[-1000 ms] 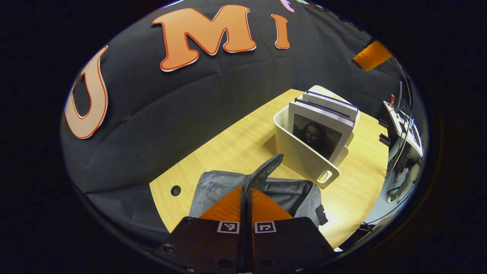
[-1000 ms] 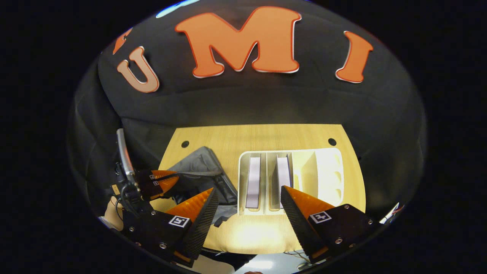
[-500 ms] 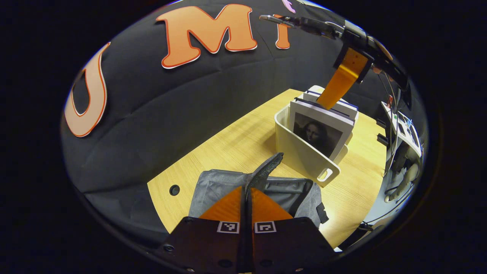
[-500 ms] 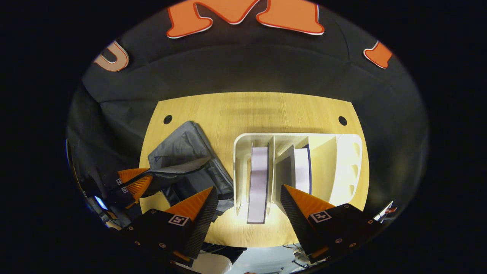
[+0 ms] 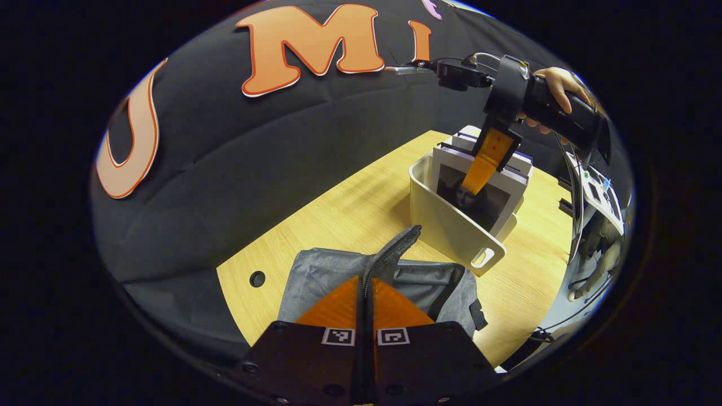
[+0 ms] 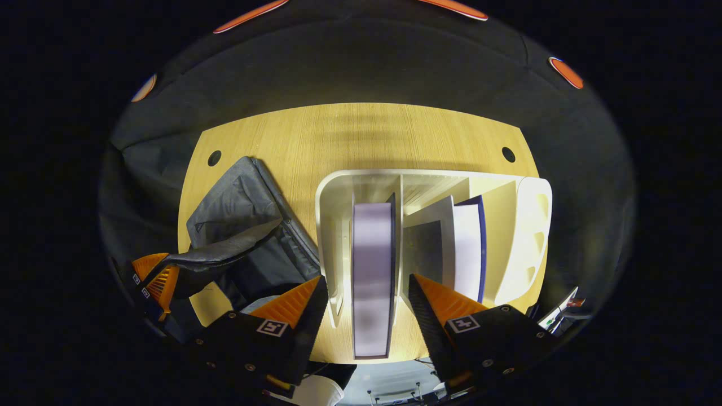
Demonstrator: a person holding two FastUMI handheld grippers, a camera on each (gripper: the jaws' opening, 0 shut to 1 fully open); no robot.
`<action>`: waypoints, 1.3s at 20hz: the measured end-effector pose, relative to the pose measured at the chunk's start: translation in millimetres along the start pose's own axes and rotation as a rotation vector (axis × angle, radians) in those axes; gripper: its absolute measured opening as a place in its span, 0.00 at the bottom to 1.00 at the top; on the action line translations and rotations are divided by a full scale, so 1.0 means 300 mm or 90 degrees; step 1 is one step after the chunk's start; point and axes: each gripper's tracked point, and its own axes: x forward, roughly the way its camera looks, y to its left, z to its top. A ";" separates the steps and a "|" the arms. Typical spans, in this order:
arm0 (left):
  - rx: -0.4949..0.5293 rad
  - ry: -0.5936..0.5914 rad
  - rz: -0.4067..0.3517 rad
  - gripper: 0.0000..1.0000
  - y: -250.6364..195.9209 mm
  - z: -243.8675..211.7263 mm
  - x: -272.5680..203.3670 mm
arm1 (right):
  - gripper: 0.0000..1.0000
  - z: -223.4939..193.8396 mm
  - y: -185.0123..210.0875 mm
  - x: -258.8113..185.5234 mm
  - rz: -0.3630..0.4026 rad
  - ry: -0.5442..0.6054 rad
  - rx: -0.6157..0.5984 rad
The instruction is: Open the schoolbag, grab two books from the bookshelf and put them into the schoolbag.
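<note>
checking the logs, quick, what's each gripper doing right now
Left gripper: shut on the schoolbag flap.
Right gripper: open, fingers either side of the first book, holding nothing.

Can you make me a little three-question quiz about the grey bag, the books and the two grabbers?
1. True or false: the left gripper is shut on the grey fabric schoolbag's flap.
2. Which book is the open right gripper lined up over? A) the book in the white plastic bookshelf's left slot B) the leaning book in the next slot
3. Fill in: the bookshelf stands on the light wooden ____.

Key: 1 true; 2 A; 3 table.
</note>
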 end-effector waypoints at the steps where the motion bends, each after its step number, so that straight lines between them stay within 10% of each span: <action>1: -0.001 0.001 0.000 0.01 -0.003 -0.005 0.001 | 0.83 -0.006 -0.001 0.009 -0.001 0.004 -0.003; 5: -0.001 0.003 0.001 0.00 -0.004 -0.002 0.003 | 0.36 -0.018 0.007 0.027 0.001 0.009 0.005; 18: -0.024 -0.006 -0.009 0.01 -0.017 -0.017 -0.002 | 0.32 -0.020 -0.020 -0.352 -0.036 -0.068 0.034; 26: -0.054 -0.012 0.000 0.01 -0.011 -0.037 -0.029 | 0.32 -0.103 -0.053 -0.682 0.037 -0.185 0.139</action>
